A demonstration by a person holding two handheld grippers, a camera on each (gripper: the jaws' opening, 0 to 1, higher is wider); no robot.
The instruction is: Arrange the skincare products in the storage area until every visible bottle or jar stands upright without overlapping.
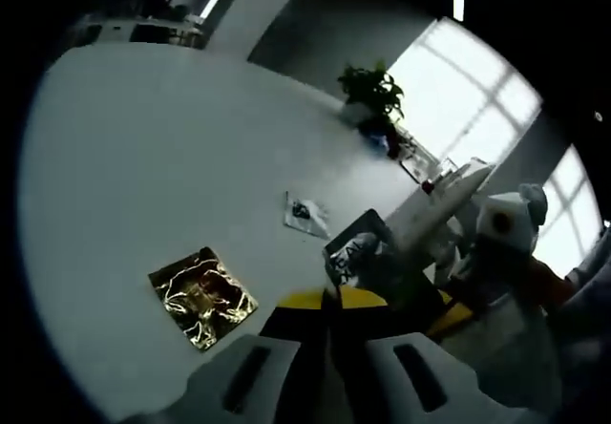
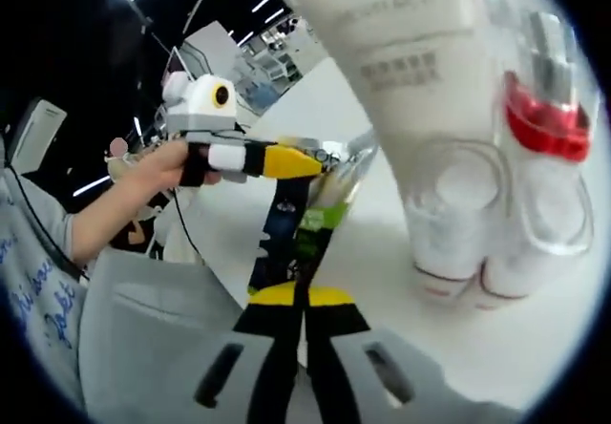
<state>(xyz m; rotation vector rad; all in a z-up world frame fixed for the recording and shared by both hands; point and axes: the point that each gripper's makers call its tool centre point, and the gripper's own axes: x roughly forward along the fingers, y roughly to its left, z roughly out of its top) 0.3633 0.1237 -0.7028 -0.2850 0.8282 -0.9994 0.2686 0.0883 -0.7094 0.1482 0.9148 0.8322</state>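
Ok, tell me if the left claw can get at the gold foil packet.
Probably yes. The gold foil packet lies flat and alone on the white table, just ahead of the left claw, with nothing between them. The jaws look closed and would have to open first.

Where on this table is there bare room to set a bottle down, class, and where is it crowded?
Free: the wide bare stretch of white table beyond the gold foil packet, reaching towards the potted plant. Crowded: around the white tube, the red-collared bottle and white jars, which stand tightly together close to the right gripper.
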